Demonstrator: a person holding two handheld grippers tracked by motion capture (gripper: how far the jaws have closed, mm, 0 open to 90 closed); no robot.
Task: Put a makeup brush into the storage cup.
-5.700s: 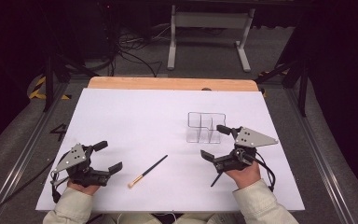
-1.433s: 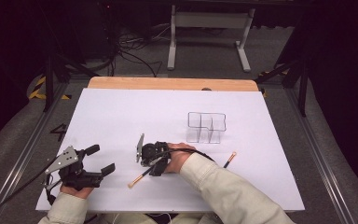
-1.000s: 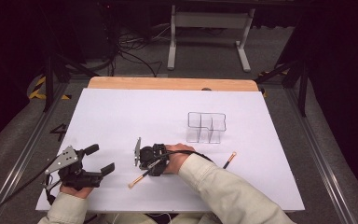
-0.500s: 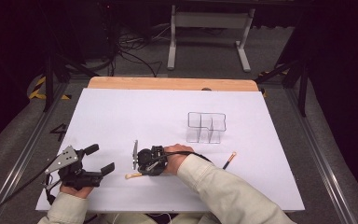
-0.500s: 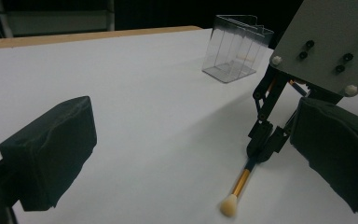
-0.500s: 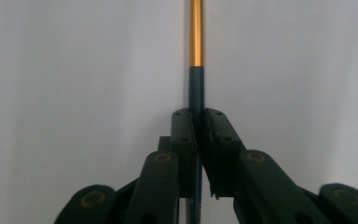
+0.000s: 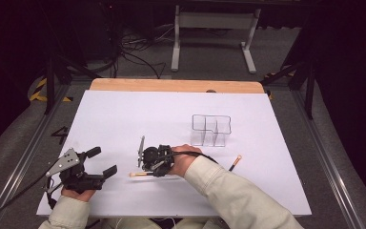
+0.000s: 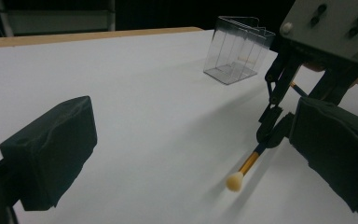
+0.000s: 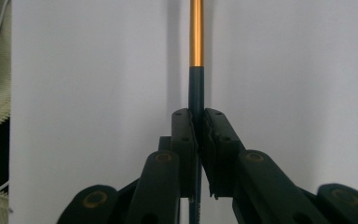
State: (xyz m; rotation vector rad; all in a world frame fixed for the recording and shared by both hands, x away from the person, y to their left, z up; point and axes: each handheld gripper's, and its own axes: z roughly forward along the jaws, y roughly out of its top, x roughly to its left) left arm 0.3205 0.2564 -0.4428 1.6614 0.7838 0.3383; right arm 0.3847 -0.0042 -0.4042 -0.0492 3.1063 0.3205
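Observation:
A slim brush with a dark handle, gold ferrule and cream tip (image 7: 140, 174) lies on the white sheet near the front. My right gripper (image 7: 155, 171) points down over it from the right. Its jaws are shut on the dark handle (image 9: 196, 93), and the gold ferrule (image 9: 196, 42) runs on past the pads. My left gripper (image 7: 101, 161) rests at the front left, open, with nothing between its pads. From there I see the brush tip (image 8: 235, 181) and the right gripper (image 8: 272, 133) clamped on the handle.
A clear plastic organiser with compartments (image 7: 211, 130) stands right of centre, seen too as the clear organiser (image 8: 237, 56). A second thin stick with an orange end (image 7: 235, 162) lies right of my right forearm. A wooden strip (image 7: 171, 85) edges the far side of the white sheet (image 7: 171, 114).
The right gripper has come down a little toward the front left and closed on the brush. The brush has turned from slanting to lying level across the table. The left gripper has stayed put.

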